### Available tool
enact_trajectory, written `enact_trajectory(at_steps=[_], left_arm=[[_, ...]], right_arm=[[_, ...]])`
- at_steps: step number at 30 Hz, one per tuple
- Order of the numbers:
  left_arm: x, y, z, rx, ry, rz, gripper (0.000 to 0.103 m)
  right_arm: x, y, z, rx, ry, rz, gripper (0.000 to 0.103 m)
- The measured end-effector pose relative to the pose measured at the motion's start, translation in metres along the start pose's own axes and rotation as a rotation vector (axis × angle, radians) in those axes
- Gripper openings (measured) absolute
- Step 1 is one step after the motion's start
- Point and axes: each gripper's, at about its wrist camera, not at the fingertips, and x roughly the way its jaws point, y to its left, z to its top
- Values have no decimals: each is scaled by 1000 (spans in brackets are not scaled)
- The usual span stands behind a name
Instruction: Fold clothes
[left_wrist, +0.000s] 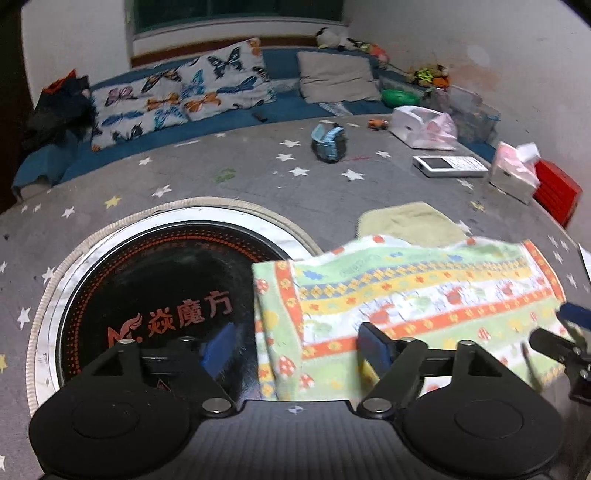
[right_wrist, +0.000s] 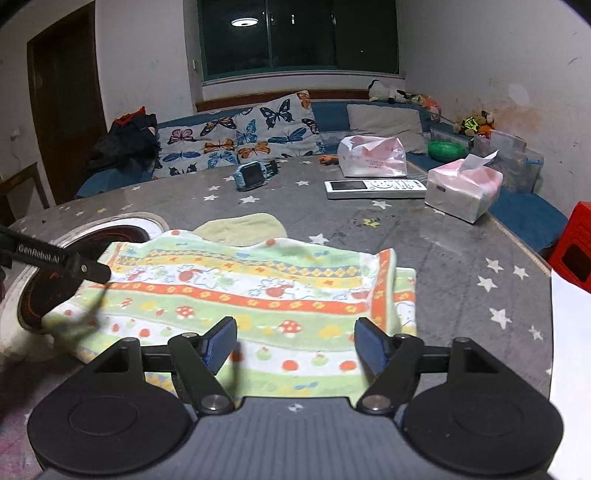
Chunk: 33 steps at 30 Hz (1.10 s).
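A patterned towel with green, orange and yellow stripes and mushrooms (left_wrist: 406, 302) (right_wrist: 258, 295) lies folded over on the grey star-print table. A plain pale yellow-green cloth (left_wrist: 410, 223) (right_wrist: 242, 223) lies just behind it, partly covered. My left gripper (left_wrist: 295, 350) is open over the towel's left edge, its left finger above the black cooktop. My right gripper (right_wrist: 295, 345) is open and empty over the towel's near edge. The right gripper's fingers show at the right edge of the left wrist view (left_wrist: 570, 317). The left gripper's arm shows at the left of the right wrist view (right_wrist: 55, 258).
A round black induction cooktop (left_wrist: 147, 295) (right_wrist: 40, 291) is set into the table left of the towel. Farther back lie a blue watch (right_wrist: 255, 175), a white remote (right_wrist: 375, 188), a tissue box (right_wrist: 463, 190) and a plastic bag (right_wrist: 371, 157). A red stool (right_wrist: 572, 247) stands at right.
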Motion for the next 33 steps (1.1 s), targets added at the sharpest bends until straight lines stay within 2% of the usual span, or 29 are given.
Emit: enact_trajectory(at_steps=[6, 11, 17, 22, 33], left_arm=[[-3, -13, -20, 72, 2, 16, 84], [-2, -10, -28, 73, 17, 24, 86], [-10, -6, -27, 64, -2, 30, 87], [-13, -1, -27, 53, 2, 30, 88], [-17, 12, -24, 33, -8, 16, 94]], right_arm=[[-3, 17, -9, -47, 9, 26, 81], [-1, 32, -19, -110, 45, 22, 81], [-8, 40, -8, -121, 11, 40, 84], [15, 48, 12, -100, 27, 82, 84], [75, 61, 37, -96, 64, 45, 84]])
